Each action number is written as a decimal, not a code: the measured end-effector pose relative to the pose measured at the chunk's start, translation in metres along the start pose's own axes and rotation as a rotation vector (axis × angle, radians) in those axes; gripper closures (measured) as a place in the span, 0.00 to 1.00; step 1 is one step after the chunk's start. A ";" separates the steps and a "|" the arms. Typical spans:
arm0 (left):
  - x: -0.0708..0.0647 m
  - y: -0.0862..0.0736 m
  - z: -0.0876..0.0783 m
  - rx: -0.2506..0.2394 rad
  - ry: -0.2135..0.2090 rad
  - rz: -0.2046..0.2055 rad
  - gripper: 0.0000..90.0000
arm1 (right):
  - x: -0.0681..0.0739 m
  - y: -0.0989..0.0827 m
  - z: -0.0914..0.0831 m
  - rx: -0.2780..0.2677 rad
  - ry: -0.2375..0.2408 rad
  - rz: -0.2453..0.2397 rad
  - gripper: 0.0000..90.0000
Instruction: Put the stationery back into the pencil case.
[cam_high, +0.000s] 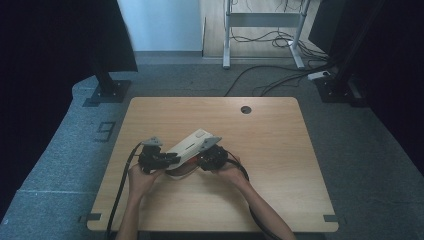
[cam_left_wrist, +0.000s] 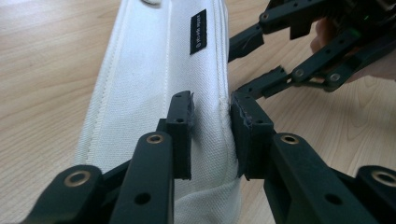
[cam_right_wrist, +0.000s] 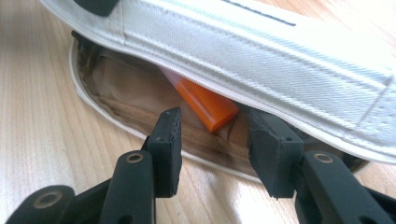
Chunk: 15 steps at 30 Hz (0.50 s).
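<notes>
gripping the white fabric pouch (cam_left_wrist: 154, 88) lid with my left gripper (cam_left_wrist: 211, 135); right gripper (cam_right_wrist: 212, 140) open beside orange item (cam_right_wrist: 205, 105); table (cam_high: 280, 165) edges well apart.

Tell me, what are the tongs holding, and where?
The left tongs pinch the white pouch by a fold of cloth at its near end. The right tongs stand open at its unzipped mouth, holding nothing.

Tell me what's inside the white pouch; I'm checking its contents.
Inside the white pouch, an orange flat-ended object lies on tan lining; its far end and anything deeper are covered by the flap.
</notes>
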<state>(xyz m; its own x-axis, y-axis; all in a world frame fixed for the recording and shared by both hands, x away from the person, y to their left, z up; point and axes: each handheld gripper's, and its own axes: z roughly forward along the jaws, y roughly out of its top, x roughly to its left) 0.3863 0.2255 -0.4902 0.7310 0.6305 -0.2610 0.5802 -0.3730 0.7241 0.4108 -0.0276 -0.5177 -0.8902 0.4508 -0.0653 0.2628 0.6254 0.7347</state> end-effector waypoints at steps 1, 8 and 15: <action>-0.001 0.000 0.001 0.002 -0.003 0.003 0.77 | 0.000 -0.001 -0.002 -0.004 0.000 0.002 0.59; -0.005 -0.003 0.006 0.026 -0.018 0.017 0.73 | -0.002 -0.007 -0.009 -0.004 -0.004 0.013 0.57; -0.006 -0.006 0.011 0.042 -0.024 0.023 0.71 | -0.005 -0.012 -0.016 -0.017 -0.006 0.029 0.55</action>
<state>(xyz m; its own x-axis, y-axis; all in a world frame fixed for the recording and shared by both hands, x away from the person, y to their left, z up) 0.3819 0.2160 -0.5005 0.7523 0.6051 -0.2606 0.5775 -0.4153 0.7029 0.4063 -0.0473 -0.5151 -0.8799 0.4727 -0.0478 0.2823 0.6011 0.7477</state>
